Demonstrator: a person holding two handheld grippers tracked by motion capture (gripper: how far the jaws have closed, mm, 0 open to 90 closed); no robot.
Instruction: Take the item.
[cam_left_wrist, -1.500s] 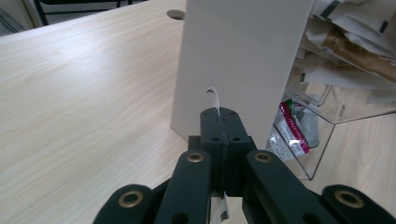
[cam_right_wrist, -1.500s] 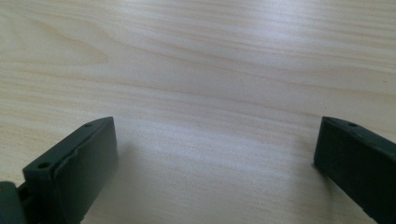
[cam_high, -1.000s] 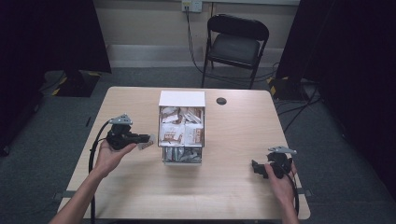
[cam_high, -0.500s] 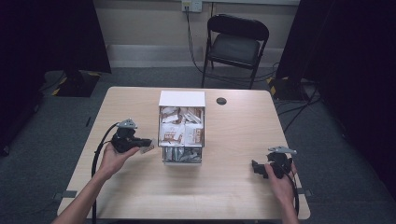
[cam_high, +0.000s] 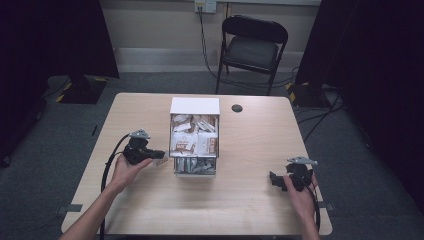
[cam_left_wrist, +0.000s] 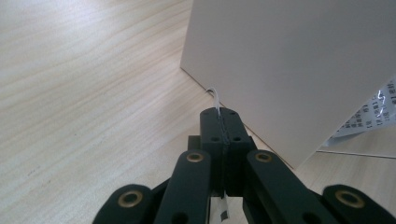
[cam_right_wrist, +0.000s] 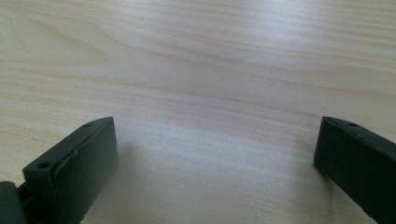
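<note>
Low in the high view, the right gripper (cam_high: 278, 181) rests at the lower right of the desk (cam_high: 230, 210), released, its jaws wide over bare wood. Left of centre, the left gripper (cam_high: 159, 156) is clenched on a thin packet (cam_left_wrist: 216, 99), whose edge pokes out past the jaw tips, just beside the white box (cam_high: 195, 106). More packets fill the box at mid-frame. A chair (cam_high: 252, 45) stands at top.

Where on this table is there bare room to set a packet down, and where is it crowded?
Free: the wide strip of table between the box and the near edge, and the stretch between the box and the right claw. Crowded: beside the box's left wall, where the left claw pinches a packet.
</note>
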